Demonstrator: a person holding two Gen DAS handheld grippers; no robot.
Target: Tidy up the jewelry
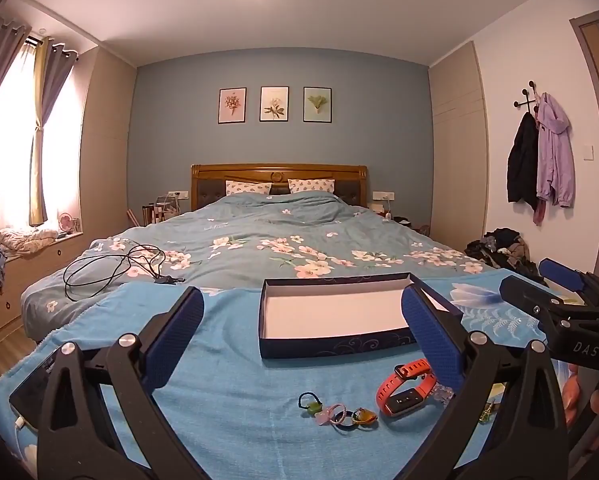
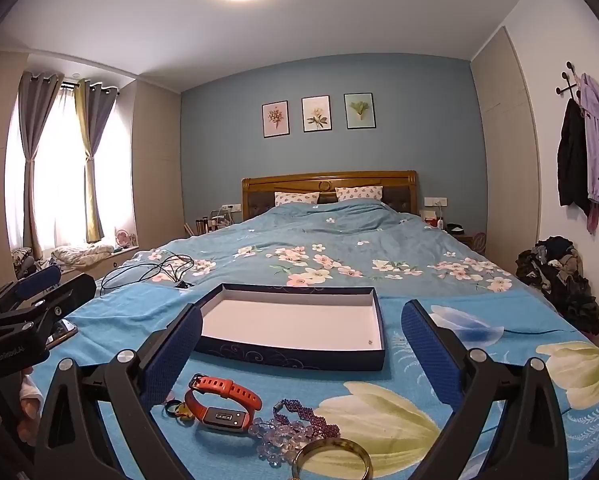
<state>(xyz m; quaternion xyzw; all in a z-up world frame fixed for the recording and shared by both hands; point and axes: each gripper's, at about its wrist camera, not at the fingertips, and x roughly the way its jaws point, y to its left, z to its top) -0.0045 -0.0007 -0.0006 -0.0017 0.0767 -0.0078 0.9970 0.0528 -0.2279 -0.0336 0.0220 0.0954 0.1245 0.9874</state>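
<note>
Blue towel [image 2: 235, 440] on the bed carries an empty box [image 2: 295, 326]; near it lie an orange watch [image 2: 219, 402], rings [image 1: 339, 410], beads [image 2: 295, 428] and bangle [image 2: 331, 460]. Both grippers, left [image 1: 301, 334] and right [image 2: 301, 344], gape wide, holding nothing.

Open towel [image 2: 259, 376] separates the shallow box [image 2: 299, 356] from the near row of orange watch [image 2: 223, 402], bead bracelets [image 2: 295, 428] and small rings [image 1: 339, 414], while the bangle [image 2: 331, 460] at the front edge and coiled cable [image 1: 115, 268] at far left crowd the margins.
</note>
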